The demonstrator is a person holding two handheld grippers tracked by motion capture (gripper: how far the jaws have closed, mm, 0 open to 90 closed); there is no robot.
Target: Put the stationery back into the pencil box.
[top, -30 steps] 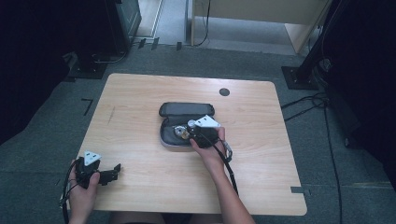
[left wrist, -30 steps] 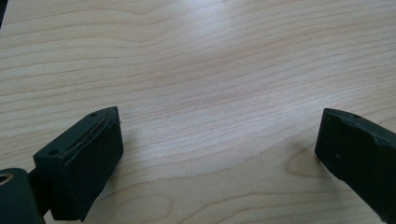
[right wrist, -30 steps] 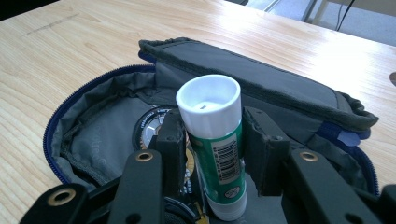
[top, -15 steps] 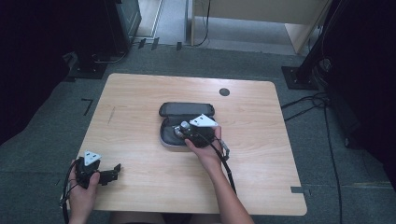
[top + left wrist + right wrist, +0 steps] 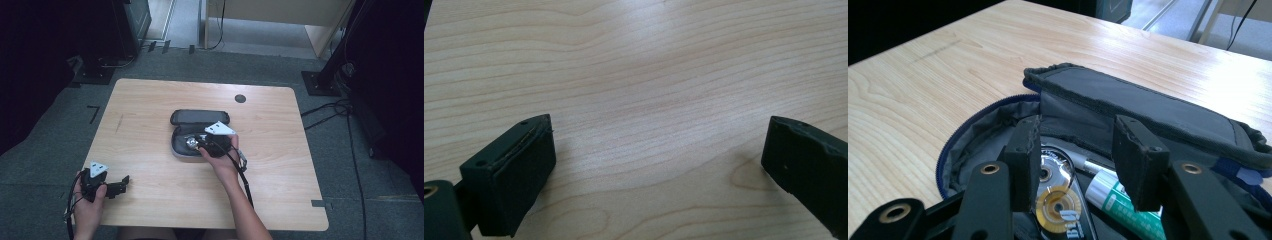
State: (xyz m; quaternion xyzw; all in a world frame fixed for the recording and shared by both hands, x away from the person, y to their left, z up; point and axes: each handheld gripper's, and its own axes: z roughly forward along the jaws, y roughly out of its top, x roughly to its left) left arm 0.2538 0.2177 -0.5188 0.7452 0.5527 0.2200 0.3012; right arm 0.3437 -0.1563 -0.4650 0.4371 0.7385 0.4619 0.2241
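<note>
The open pouch (image 5: 200, 135) lies mid-table (image 5: 150, 200). Above its mouth the right gripper (image 5: 1075, 160) has just been narrowing, jaws apart and grasping nothing. Inside lie a tape dispenser (image 5: 1060, 200), its lettering unreadable, and a green-and-white tube (image 5: 1120, 205). Well left of the pouch, the left gripper (image 5: 659, 165) gapes, released.

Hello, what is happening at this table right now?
A person works at a wooden table with a gripper in each hand. The right gripper reaches into an open pencil case; its jaws stand apart over a correction tape and a green-labelled tube, and have just been closing a little, gripping nothing. The left gripper waits open near the table's front left corner.
</note>
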